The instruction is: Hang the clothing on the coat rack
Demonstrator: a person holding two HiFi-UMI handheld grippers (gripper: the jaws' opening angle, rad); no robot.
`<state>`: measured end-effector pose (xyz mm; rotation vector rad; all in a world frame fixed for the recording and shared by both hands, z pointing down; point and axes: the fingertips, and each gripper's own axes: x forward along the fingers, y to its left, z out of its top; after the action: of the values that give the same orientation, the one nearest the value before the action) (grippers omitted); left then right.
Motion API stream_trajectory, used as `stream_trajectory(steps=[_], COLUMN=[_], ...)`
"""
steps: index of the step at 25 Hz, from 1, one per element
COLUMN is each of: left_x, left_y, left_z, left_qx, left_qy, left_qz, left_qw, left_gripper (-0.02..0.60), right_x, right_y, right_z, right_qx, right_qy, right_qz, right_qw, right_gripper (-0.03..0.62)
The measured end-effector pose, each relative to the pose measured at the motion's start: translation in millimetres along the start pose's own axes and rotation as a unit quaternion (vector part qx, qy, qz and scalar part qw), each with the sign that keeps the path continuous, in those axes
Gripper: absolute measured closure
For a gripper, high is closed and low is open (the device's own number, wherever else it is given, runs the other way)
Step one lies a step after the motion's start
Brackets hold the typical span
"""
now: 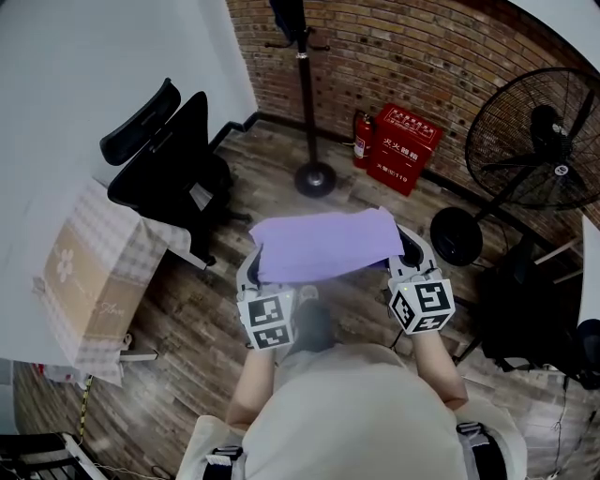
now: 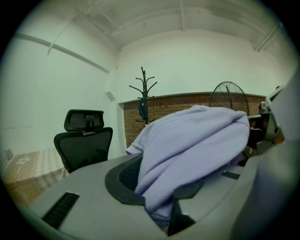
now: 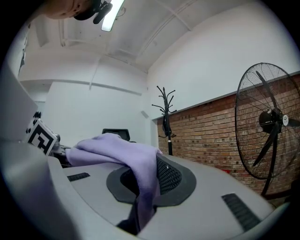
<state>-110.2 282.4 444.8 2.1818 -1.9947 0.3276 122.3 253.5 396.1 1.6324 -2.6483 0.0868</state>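
My left fingers (image 2: 84,197) are clenched on a thick bunch of the lilac garment (image 1: 323,244). The cloth goes down into the gap between the pads, heaps up above them and spills over the finger nearer my other hand. My right fingers (image 3: 225,187) are clamped on a thinner edge of the same garment. That edge drops into the narrow slot between them, and the rest trails off over the inner finger toward my left.

Seen from my head, the garment spans flat between the left gripper (image 1: 248,277) and the right gripper (image 1: 412,258). It is held up in front of my chest, above the wooden floor (image 1: 187,309), and covers both sets of fingertips.

Ahead of the garment and well apart from it, the coat rack (image 1: 305,94) stands on the floor close to the brick wall (image 1: 422,56). Something dark (image 1: 286,19) hangs at its top.

To the right of the rack's foot, a red box (image 1: 405,148) sits against the bricks with its front shut, so I cannot see what is in it. An extinguisher (image 1: 362,138) stands just beside it on the rack's side. By the white wall on my left is a carton (image 1: 80,281) partly draped in checked cloth (image 1: 122,234). I cannot see its contents.

A black chair (image 1: 173,164) stands between the carton and the rack. A large fan (image 1: 539,141) stands at the floor's right side.
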Motion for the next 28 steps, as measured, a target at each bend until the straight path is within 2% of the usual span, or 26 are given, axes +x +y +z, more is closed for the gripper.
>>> stream_trajectory(steps=[12, 28], left_x=[63, 212], left_y=[6, 44], left_z=[15, 71], left_qx=[-0.006, -0.004], left_qy=[-0.008, -0.014], left_qz=[-0.012, -0.032], left_qw=[0.9999, 0.9994], left_gripper=[0.488, 0.488], right_x=[53, 200], right_y=[-26, -73], right_z=[5, 38], right_qx=[-0.005, -0.015], right_qy=[-0.004, -0.015], right_qz=[-0.009, -0.023], right_qw=[1.0, 1.0], right_gripper=[0.572, 0.572])
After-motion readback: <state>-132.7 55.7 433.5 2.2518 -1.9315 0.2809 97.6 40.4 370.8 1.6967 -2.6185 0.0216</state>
